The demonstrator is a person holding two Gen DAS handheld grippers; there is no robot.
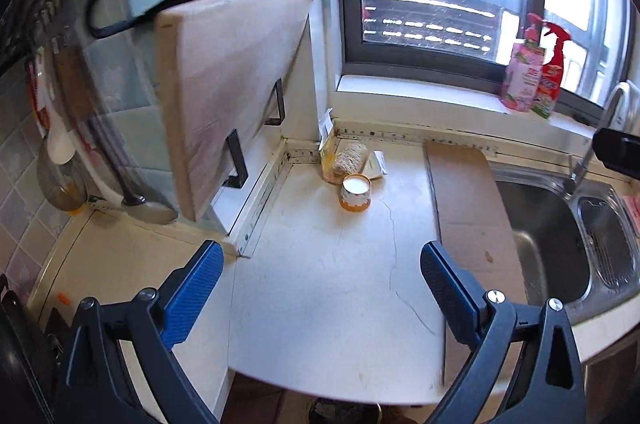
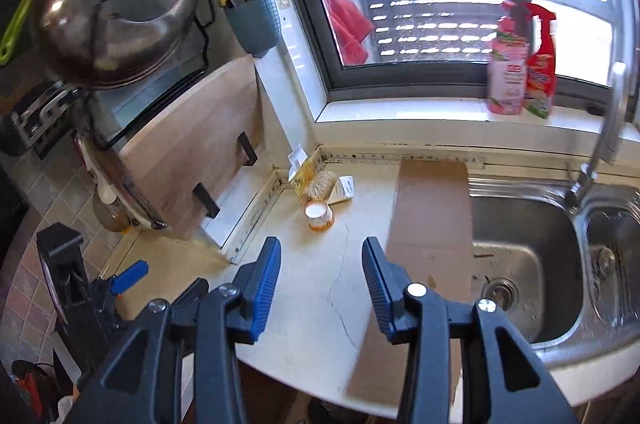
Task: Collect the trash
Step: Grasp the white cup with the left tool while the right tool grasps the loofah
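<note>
Kitchen counter (image 1: 320, 304), pale and cracked, seen from both wrists. Trash gathered in the far corner under the window: a small orange-banded cup (image 1: 355, 192) with a white top, upright, nearest the edge; just behind it a rough fibrous roll (image 1: 350, 156), a yellow packet (image 1: 327, 153) leaning in the corner, and a white carton (image 1: 376, 165) lying flat, all touching or nearly so. Exact contact among them hard to tell, the cluster being small and slightly blurred.

Left gripper (image 1: 322, 274) spread wide, nothing between its blue fingers (image 1: 194, 292); cup well ahead, roughly on the centre line, far beyond the tips. Right gripper (image 2: 321, 264) set at a moderate gap, also empty; cup (image 2: 319, 215) near, just ahead of the tips and between their lines, not touched.

Flat brown cardboard sheet (image 1: 468, 207) lying along the counter's right side, its edge over the steel sink (image 2: 528, 256). Wooden cutting board (image 2: 192, 147) tilted in a wall rack to the left. Pink bottle (image 2: 506, 71) and red spray bottle (image 2: 540, 63) standing side by side on the window sill.
</note>
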